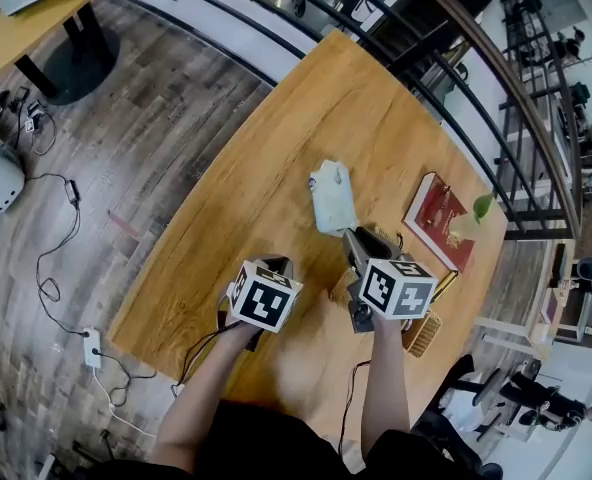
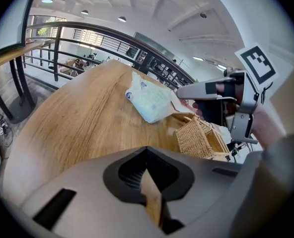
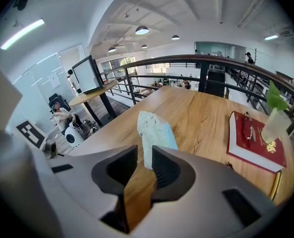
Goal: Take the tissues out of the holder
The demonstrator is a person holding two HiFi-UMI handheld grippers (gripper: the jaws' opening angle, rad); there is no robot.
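Note:
The light blue-and-white tissue pack [image 1: 332,197] lies flat on the wooden table [image 1: 276,168], outside the wicker holder [image 1: 423,334]. In the left gripper view the holder [image 2: 200,138] stands just right of the pack [image 2: 149,101]. My right gripper [image 1: 364,240] sits at the pack's near corner. In the right gripper view its jaws [image 3: 144,155] stand a little apart, with the pack's near end [image 3: 156,135] showing in the gap and wood visible beside it. My left gripper [image 1: 273,264] is near the table's front edge, left of the holder, jaws [image 2: 147,155] together and empty.
A red book [image 1: 438,220] with glasses on it and a clear glass holding a green leaf [image 1: 473,216] lie at the right of the table. A black railing [image 1: 446,78] runs behind the far edge. Cables and a power strip [image 1: 92,346] lie on the floor at left.

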